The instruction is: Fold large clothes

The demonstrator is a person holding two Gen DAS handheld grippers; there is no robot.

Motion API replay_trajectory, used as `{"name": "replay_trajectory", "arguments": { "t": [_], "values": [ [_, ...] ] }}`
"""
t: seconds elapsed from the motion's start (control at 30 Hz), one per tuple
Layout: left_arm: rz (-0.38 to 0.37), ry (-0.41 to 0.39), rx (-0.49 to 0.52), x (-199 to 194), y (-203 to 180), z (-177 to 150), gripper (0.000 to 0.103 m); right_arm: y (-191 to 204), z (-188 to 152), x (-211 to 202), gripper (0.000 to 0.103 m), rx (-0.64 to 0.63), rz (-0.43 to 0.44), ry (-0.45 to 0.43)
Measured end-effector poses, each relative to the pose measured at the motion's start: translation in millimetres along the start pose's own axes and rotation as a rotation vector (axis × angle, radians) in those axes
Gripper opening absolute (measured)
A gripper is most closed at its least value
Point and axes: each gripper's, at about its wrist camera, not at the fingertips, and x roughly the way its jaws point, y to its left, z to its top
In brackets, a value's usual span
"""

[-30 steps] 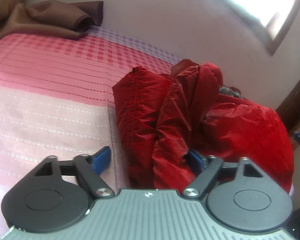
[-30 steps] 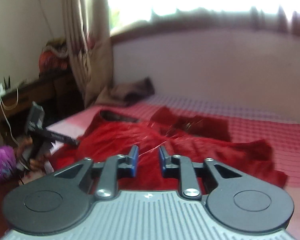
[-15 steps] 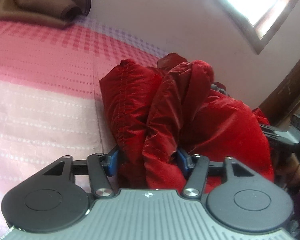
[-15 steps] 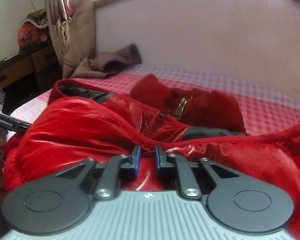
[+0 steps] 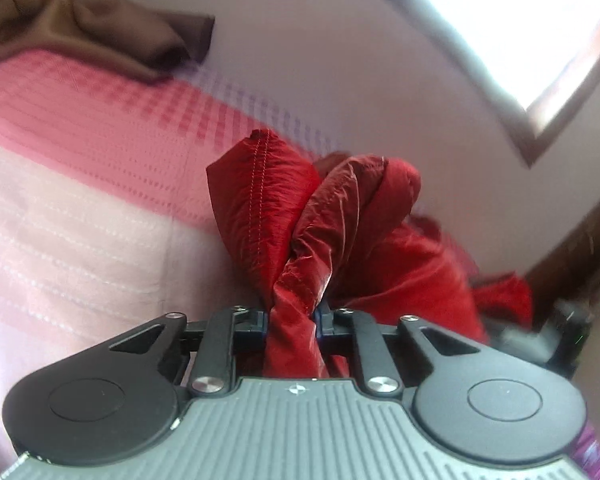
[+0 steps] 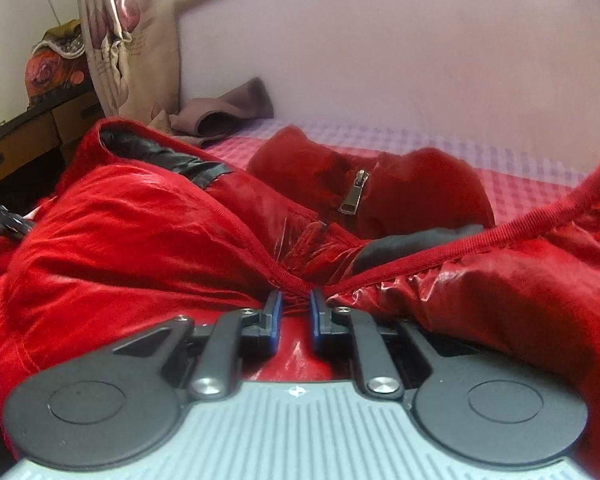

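Left wrist view: a bed covered by a pink and red checked bedspread (image 5: 80, 184) is seen filling the left half, with a pale wall (image 5: 340, 60) rising behind it and a bright window with a brown wooden frame (image 5: 540, 32) at the upper right. A shiny red quilted nylon jacket (image 5: 340, 220) is bunched on the bedspread toward the right, and a crumpled brown cloth (image 5: 112, 40) is lain at the far corner. A stitched fold of the jacket is clamped between the blue-padded fingers of the left gripper (image 5: 291, 322); half a second ago those fingers were spread wide around the fabric, and one second ago they were open and short of it. The picture is somewhat blurred.

In the right wrist view, the same jacket (image 6: 140, 240) is spread across the whole lower frame, with its black collar lining (image 6: 160, 156) and a metal zipper pull (image 6: 354, 198) shown. The ribbed red hem edge is pinched at the tips of the right gripper (image 6: 294, 312), whose fingers are drawn narrow; that gap is matched by the one seen half a second ago, but the jacket is now larger in frame. A beige flowered curtain (image 6: 132, 36) is hung at the upper left beside a dark wooden dresser (image 6: 32, 128).
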Motion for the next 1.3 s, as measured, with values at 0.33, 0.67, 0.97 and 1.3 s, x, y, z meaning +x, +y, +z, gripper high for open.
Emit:
{"name": "replay_trajectory", "arguments": {
  "t": [0.33,0.67,0.97,1.3],
  "values": [
    [-0.097,-0.156,0.141,-39,-174,-17,0.018,-23,-3,-4,0.012,0.142,0.049,-0.032],
    [-0.072,-0.24,0.312,-11,-251,-50,0.018,-60,-3,-11,0.012,0.348,0.171,-0.049],
    [-0.048,-0.257,0.344,-10,-259,-57,0.018,-88,-23,-88,0.015,0.427,0.179,-0.142],
    [-0.051,-0.238,0.413,16,-291,-78,0.018,-101,-43,-139,0.015,0.461,0.188,-0.234]
  ]
}}
